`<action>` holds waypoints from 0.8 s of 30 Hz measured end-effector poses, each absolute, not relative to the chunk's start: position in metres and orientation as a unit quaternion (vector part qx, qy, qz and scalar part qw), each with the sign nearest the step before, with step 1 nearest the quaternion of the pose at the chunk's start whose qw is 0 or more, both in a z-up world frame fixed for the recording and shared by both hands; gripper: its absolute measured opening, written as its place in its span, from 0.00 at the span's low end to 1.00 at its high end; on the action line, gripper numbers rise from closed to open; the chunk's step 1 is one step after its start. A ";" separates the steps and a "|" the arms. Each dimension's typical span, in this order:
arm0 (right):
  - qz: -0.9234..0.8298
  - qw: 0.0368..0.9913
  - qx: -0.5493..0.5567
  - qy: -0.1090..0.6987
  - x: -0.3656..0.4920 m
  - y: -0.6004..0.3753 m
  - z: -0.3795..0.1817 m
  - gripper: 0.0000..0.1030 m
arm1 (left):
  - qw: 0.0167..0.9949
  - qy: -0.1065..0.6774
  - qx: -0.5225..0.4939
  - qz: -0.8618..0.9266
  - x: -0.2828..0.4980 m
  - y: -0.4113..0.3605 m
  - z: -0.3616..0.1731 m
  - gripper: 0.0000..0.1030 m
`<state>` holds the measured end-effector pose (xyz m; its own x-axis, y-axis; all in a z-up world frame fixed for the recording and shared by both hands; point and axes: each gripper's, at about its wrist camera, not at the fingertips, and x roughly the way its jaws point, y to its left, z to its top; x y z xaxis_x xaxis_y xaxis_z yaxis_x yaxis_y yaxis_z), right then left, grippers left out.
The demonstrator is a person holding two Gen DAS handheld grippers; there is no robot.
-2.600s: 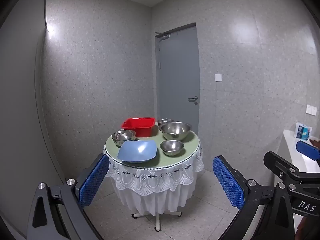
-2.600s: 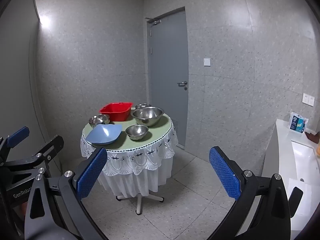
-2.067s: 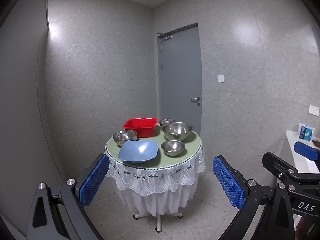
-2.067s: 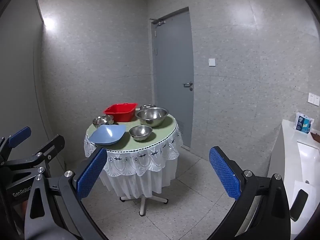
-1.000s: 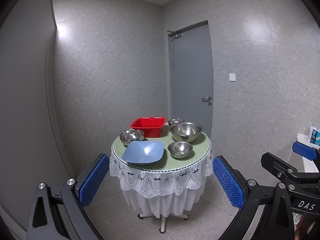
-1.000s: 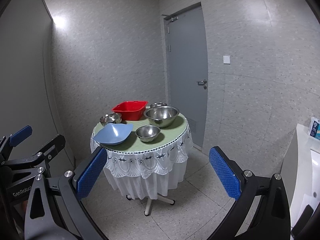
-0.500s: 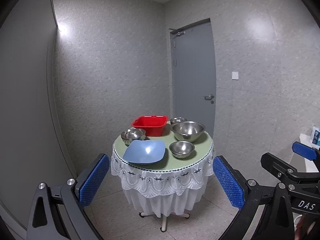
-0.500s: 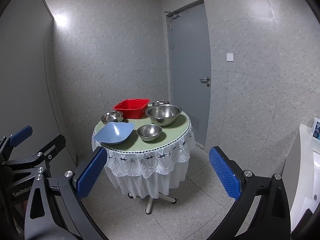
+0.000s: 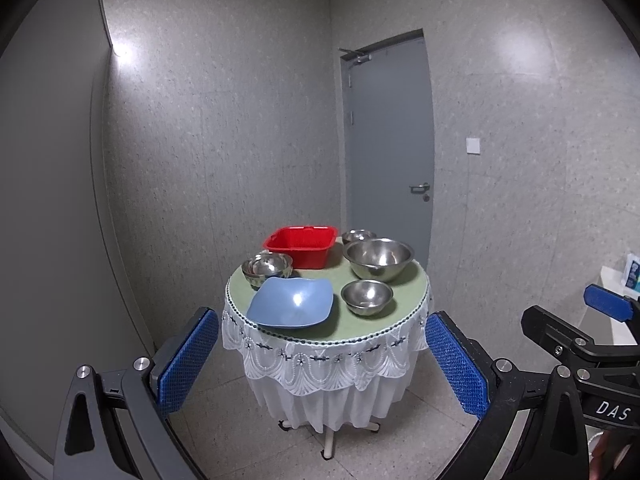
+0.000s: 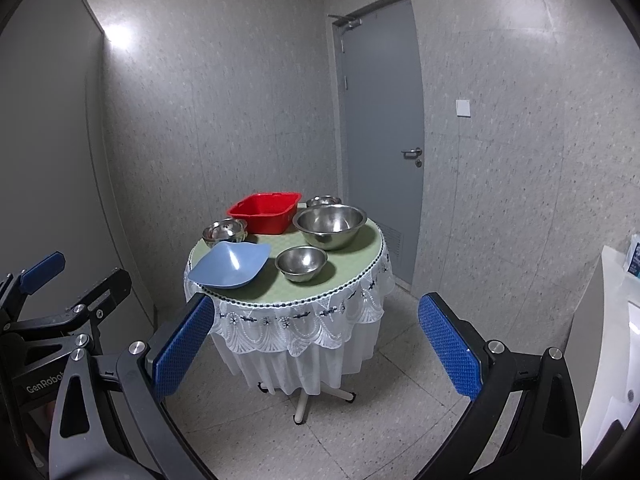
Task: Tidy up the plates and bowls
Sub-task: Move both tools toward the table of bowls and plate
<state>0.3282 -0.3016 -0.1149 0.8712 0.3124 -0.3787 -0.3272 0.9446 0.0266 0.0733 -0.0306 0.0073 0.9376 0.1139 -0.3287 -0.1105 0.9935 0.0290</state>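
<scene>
Both hand-held grippers, the left gripper (image 9: pixel 322 364) and the right gripper (image 10: pixel 316 346), are held out in front of the small round table (image 9: pixel 384 322) with their blue-padded fingers (image 9: pixel 188 360) spread wide apart and nothing between them; neither touches anything. Compared with the earlier views, the table now fills more of each picture and sits closer between the pads, so the grippers have come nearer to it, while the dishes lie just as they did. On the pale green tabletop with its white lace skirt (image 10: pixel 296 332), the light blue squarish plastic plate (image 9: pixel 291 303) lies at the near left edge, with the small stainless steel bowl (image 9: pixel 366 297) just beside it to the right. Behind that bowl stands the large stainless steel mixing bowl (image 9: pixel 378 259), and a smaller steel bowl at the back (image 9: pixel 358 236) peeks out behind it. At the far left sits a stack of small steel bowls (image 9: pixel 267 267), touching or nearly touching the red rectangular plastic basin (image 9: pixel 301 247) at the back. A grey door (image 9: pixel 390 152) stands closed behind the table, and a white counter (image 10: pixel 600 344) shows at the right.
</scene>
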 end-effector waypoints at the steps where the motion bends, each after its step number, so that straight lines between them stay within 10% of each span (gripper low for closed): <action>1: 0.165 0.967 -0.020 0.194 0.330 -0.300 -0.114 1.00 | 0.984 0.167 0.004 0.057 0.075 -0.029 0.007 0.99; 24: 0.161 0.966 -0.021 0.199 0.342 -0.292 -0.119 1.00 | 0.985 0.165 0.004 0.055 0.086 -0.021 0.005 0.99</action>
